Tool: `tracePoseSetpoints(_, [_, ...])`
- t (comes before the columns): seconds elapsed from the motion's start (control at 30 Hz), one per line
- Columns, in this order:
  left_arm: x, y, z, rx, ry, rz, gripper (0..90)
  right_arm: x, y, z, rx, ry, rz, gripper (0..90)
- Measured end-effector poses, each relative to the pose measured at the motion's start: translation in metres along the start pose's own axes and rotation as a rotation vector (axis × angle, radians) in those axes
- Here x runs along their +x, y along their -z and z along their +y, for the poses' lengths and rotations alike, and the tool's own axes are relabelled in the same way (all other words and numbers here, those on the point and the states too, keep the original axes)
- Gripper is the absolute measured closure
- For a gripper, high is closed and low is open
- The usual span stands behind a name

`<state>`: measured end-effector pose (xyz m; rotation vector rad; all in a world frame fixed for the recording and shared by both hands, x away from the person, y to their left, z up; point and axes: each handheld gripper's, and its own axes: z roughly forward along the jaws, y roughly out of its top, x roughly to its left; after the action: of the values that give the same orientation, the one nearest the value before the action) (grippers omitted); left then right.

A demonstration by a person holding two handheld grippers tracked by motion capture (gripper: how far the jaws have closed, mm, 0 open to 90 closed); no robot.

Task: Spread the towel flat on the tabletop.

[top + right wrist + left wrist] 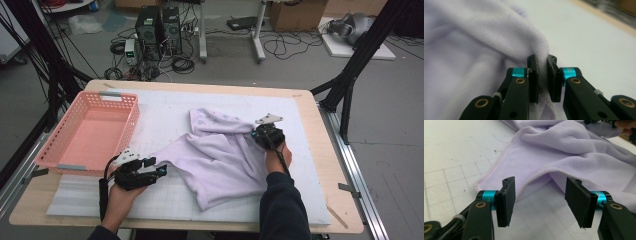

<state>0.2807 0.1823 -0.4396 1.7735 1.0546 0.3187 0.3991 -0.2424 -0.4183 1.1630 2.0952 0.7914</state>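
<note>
Right tongs (543, 75) are closed on a fold of the lilac towel (220, 155) lying crumpled on the table (310, 125), probably to pull it flat, while left tongs (539, 195) wait open before its near corner.

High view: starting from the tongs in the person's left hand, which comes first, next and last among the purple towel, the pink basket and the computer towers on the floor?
From the left tongs:
1. Purple towel, its corner just right of the open tips.
2. Pink basket, behind, at the table's left edge.
3. Computer towers, on the floor beyond the table.
</note>
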Motion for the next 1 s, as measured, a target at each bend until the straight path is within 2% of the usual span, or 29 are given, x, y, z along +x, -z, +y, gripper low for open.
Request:
tracePoseSetpoints(0.03, [0.002,-0.001,0.001,0.003,-0.001,0.003,42.0,-0.008,0.0,0.0,0.001,-0.031,-0.042,80.9])
tracePoseSetpoints(0.07, [0.003,-0.003,0.002,0.006,0.0,0.004,41.8,-0.015,-0.001,0.001,0.01,-0.068,-0.063,80.3])
tracePoseSetpoints(0.13, [0.006,-0.006,0.003,0.013,-0.006,0.01,41.2,-0.025,-0.001,0.001,0.011,-0.101,-0.069,74.5])
tracePoseSetpoints(0.2, [0.009,-0.01,0.005,0.022,-0.01,0.016,40.3,-0.028,0.0,0.001,0.004,-0.109,-0.054,69.3])
tracePoseSetpoints(0.27, [0.011,-0.015,0.006,0.031,-0.014,0.03,39.3,-0.027,0.004,0.001,-0.004,-0.087,-0.047,62.6])
tracePoseSetpoints(0.4, [0.014,-0.024,0.009,0.039,-0.026,0.093,38.2,-0.027,0.022,0.0,-0.053,-0.066,-0.016,59.9])
tracePoseSetpoints(0.47, [0.016,-0.031,0.01,0.077,-0.045,0.127,37.9,-0.026,0.032,-0.001,-0.076,-0.072,0.004,59.3])
tracePoseSetpoints(0.5, [0.016,-0.035,0.01,0.09,-0.044,0.134,37.6,-0.025,0.036,-0.002,-0.087,-0.064,0.013,59.1])
tracePoseSetpoints(0.53, [0.017,-0.038,0.011,0.123,-0.034,0.143,37.9,-0.024,0.039,-0.002,-0.091,-0.055,0.019,58.6])
tracePoseSetpoints(0.6, [0.016,-0.041,0.013,0.125,-0.048,0.138,38.4,-0.017,0.047,-0.001,-0.095,-0.032,0.061,57.5])
tracePoseSetpoints(0.67, [0.013,-0.043,0.013,0.139,-0.091,0.155,41.5,-0.009,0.053,0.001,-0.109,0.004,0.08,57.1])
tracePoseSetpoints(0.7, [0.012,-0.043,0.013,0.139,-0.104,0.155,46.3,-0.004,0.056,0.002,-0.12,0.02,0.104,56.4])
tracePoseSetpoints(0.73, [0.012,-0.042,0.013,0.139,-0.109,0.14,55.6,0.004,0.058,0.004,-0.127,0.044,0.123,55.8])
tracePoseSetpoints(0.77, [0.012,-0.041,0.012,0.143,-0.107,0.106,64.4,0.008,0.059,0.005,-0.13,0.06,0.136,55.6])
tracePoseSetpoints(0.83, [0.01,-0.04,0.011,0.147,-0.108,0.073,79.8,0.021,0.059,0.006,-0.142,0.092,0.172,55.1])
tracePoseSetpoints(0.87, [0.01,-0.039,0.011,0.146,-0.11,0.07,83.0,0.027,0.058,0.005,-0.145,0.103,0.19,54.9])
tracePoseSetpoints(1.0, [0.013,-0.034,0.009,0.127,-0.07,0.021,83.9,0.047,0.055,-0.003,-0.132,0.166,0.267,53.0])
